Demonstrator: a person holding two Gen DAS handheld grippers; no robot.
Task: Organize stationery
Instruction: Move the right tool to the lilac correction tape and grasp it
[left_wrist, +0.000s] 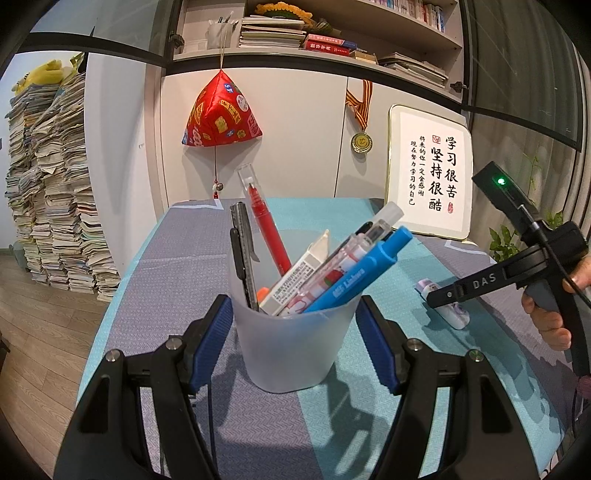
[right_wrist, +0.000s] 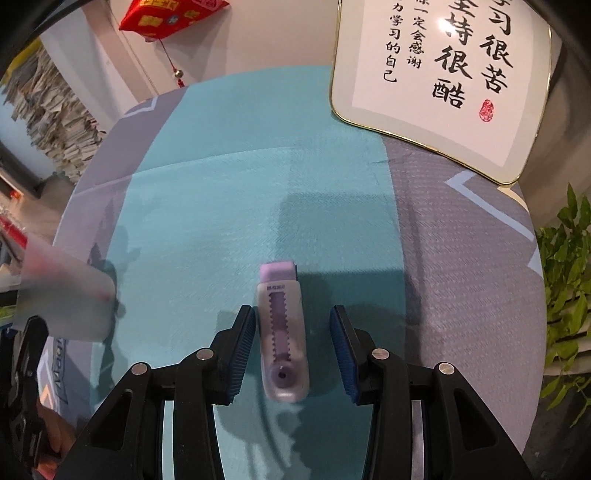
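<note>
Teal-grey tablecloth (right_wrist: 221, 184), bookshelves (left_wrist: 332, 37) behind, left hand-held gripper (left_wrist: 295, 332) open astride pen cup (left_wrist: 291, 350), right hand-held gripper (right_wrist: 291, 347) open astride probable eraser (right_wrist: 282, 332)

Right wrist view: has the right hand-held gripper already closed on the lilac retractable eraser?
No, the right hand-held gripper is open, its blue pads standing apart on either side of the lilac retractable eraser on the tablecloth.

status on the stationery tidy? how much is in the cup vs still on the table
Done: the frosted cup already holds the red pen, blue pen, black pen and a boxed item. In hand: nothing gripped yet. The left gripper brackets the cup, open; the right gripper is open around the purple slide eraser, which lies on the tablecloth. Left: grasp the eraser and drop it into the cup.
</note>
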